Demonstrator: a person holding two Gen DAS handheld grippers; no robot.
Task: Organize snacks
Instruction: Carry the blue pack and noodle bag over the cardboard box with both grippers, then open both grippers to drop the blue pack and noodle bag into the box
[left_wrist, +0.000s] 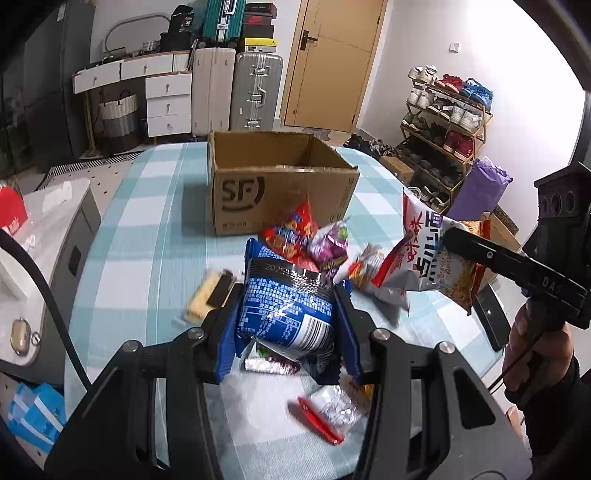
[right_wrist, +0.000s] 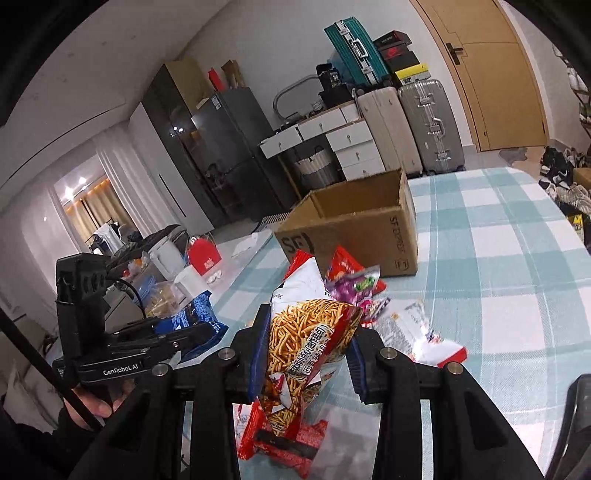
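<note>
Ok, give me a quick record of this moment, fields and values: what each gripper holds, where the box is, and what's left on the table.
left gripper: shut on the blue snack bag, lifted above the table
right gripper: shut on the noodle snack bag, also lifted
cardboard box: open top, upright on the checked tablecloth, beyond the snacks; its inside floor is not visible
loose snacks: orange-red bag and purple packet in front of the box, yellow wrapped bar to the left, red wrapper nearest
</note>
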